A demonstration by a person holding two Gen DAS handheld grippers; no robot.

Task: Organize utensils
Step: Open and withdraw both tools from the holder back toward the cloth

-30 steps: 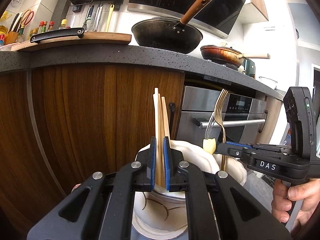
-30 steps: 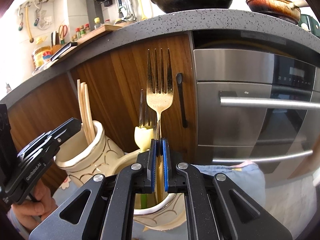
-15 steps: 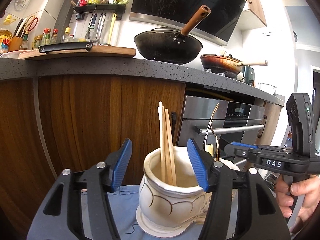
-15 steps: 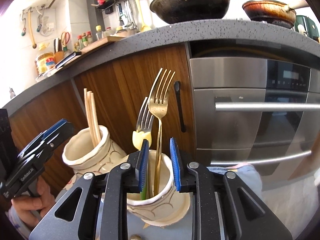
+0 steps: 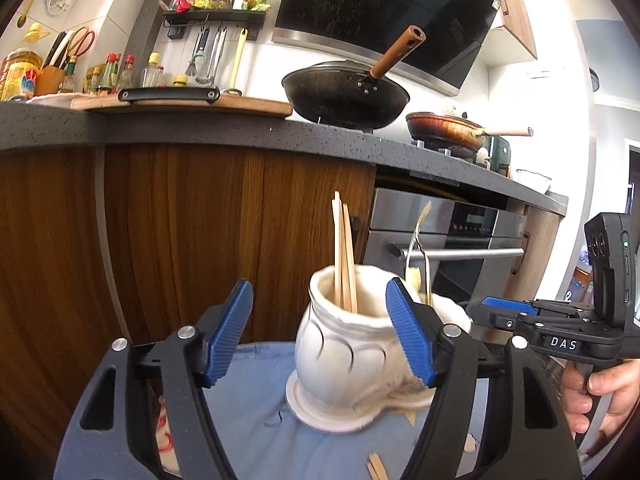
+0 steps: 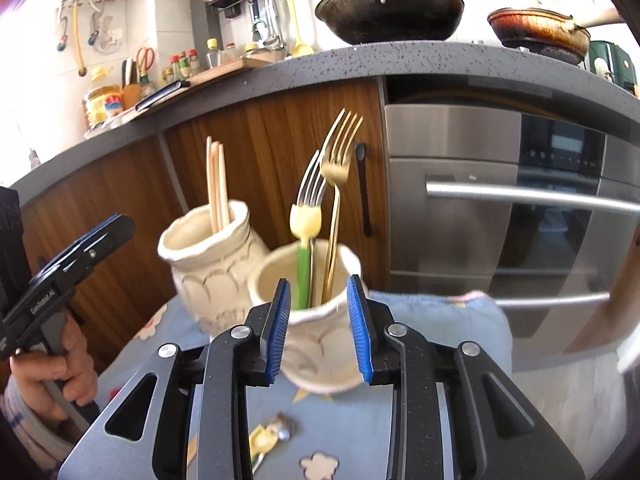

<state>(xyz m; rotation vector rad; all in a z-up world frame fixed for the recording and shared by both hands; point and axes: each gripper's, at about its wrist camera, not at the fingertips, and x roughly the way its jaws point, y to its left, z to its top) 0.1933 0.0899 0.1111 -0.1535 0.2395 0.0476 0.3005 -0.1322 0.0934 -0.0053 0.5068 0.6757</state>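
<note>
Two white ceramic holders stand side by side on a blue cloth (image 5: 256,408). The left holder (image 5: 344,356) (image 6: 208,256) holds wooden chopsticks (image 5: 344,256) (image 6: 217,184). The right holder (image 6: 316,312) holds a gold fork (image 6: 338,184) and a fork with a yellow-green handle (image 6: 306,224). My left gripper (image 5: 320,332) is open and empty, just short of the chopstick holder. My right gripper (image 6: 320,328) is open and empty, its pads either side of the fork holder's rim. A small utensil (image 6: 272,436) lies on the cloth below it.
Wooden cabinet doors (image 5: 180,248) and a steel oven (image 6: 512,216) stand right behind the holders. The counter above carries a black wok (image 5: 348,96), a frying pan (image 5: 444,128) and a cutting board (image 5: 188,106). A chopstick end (image 5: 376,466) lies on the cloth.
Both grippers have opened, letting go of the chopsticks and the gold fork, which now rest in their holders. Both grippers have drawn back from the holders.
</note>
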